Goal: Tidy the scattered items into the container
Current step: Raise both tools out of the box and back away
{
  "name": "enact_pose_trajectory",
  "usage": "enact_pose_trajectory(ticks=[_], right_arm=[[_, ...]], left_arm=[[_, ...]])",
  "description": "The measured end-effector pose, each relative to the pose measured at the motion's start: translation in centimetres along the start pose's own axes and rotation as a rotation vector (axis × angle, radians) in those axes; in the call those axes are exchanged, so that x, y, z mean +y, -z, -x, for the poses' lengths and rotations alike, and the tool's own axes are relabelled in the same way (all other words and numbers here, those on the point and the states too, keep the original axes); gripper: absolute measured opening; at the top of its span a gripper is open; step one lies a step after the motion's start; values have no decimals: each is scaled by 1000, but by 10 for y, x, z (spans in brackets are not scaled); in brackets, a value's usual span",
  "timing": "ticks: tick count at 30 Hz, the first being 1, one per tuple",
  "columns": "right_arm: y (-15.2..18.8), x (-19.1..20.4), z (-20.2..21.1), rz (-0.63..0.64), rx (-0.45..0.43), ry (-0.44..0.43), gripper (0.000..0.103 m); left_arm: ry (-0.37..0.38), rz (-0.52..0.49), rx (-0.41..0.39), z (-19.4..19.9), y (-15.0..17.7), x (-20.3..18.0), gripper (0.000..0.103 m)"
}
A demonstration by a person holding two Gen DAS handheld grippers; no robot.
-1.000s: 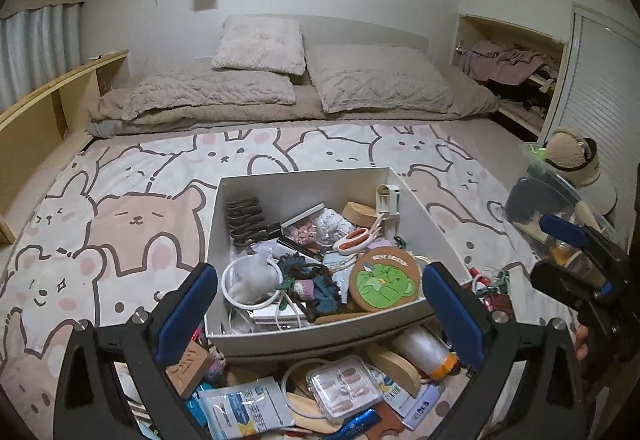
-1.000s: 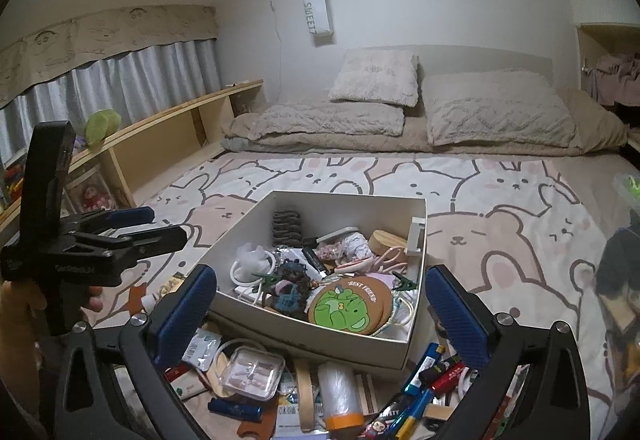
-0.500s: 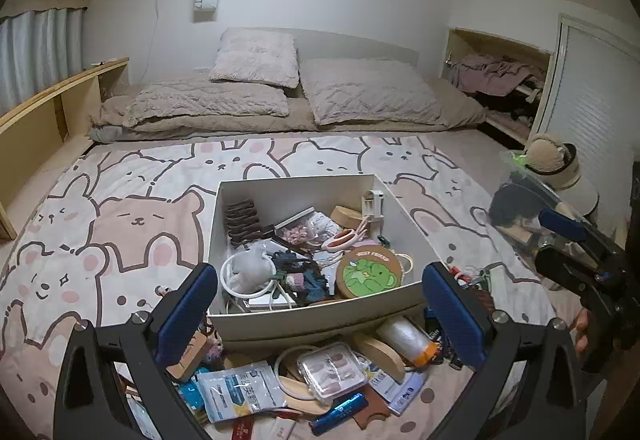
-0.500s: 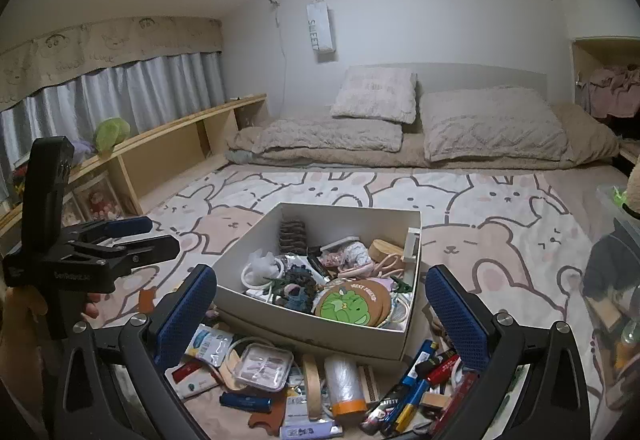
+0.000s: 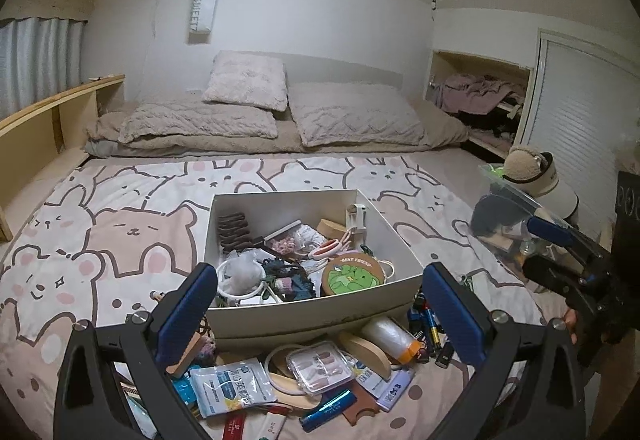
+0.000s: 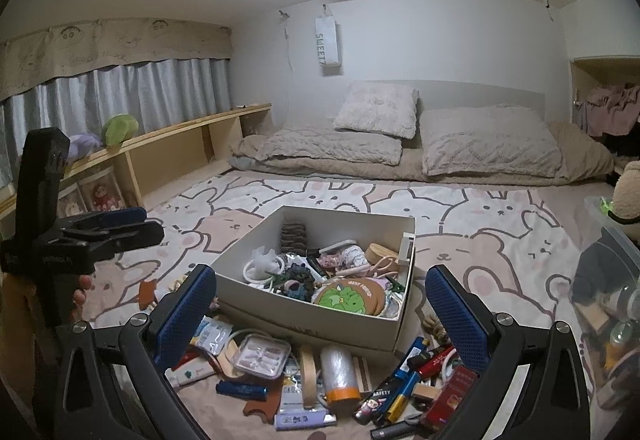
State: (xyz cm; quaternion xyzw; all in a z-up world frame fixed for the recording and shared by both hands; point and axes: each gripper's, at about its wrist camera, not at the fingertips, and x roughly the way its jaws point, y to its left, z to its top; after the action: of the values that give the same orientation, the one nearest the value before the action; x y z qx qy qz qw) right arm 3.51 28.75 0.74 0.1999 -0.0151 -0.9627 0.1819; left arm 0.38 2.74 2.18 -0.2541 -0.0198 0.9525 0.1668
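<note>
1. While both of my grippers hang above the near edge of the bear-print blanket (image 5: 120,240), I see the left gripper (image 5: 320,310) with its blue pads spread wide and nothing between them.
2. My right gripper (image 6: 322,314) is spread just as wide and holds nothing either.
3. The white box (image 5: 312,314) sits on the blanket ahead of both grippers, already crowded: a round green-faced pouch (image 5: 352,276) leans at its near right, a brown claw clip (image 5: 234,230) stands toward the far left corner.
4. The scattered items lie in a heap just in front of the box's near wall. Among them I pick out a clear case of press-on nails (image 5: 318,366), a roll of clear film with an orange end (image 5: 394,338), a white-and-blue sachet (image 5: 232,386) and a dark blue tube (image 5: 328,404).
5. From the right wrist view, the roll (image 6: 340,372) stands on end near the box, with batteries and lighters (image 6: 404,380) strewn to its right.
6. In that same view the left gripper (image 6: 120,226) shows at the left edge, well apart from the box.
</note>
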Motion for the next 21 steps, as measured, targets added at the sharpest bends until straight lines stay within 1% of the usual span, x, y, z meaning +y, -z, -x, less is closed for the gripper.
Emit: enact_pose_trajectory(ticks=[7, 11, 14, 16, 21], right_arm=[[17, -2, 9, 20, -43, 25, 103], [27, -2, 10, 33, -59, 31, 103], [35, -3, 8, 46, -57, 31, 103], [41, -3, 7, 48, -53, 27, 103], [62, -3, -2, 52, -9, 6, 103]], left_arm=[[12, 41, -45, 3, 13, 10, 103], [-18, 14, -82, 5, 24, 10, 103], [-43, -10, -95, 7, 33, 9, 103], [-44, -16, -101, 7, 39, 9, 103], [-67, -49, -87, 5, 56, 9, 103]])
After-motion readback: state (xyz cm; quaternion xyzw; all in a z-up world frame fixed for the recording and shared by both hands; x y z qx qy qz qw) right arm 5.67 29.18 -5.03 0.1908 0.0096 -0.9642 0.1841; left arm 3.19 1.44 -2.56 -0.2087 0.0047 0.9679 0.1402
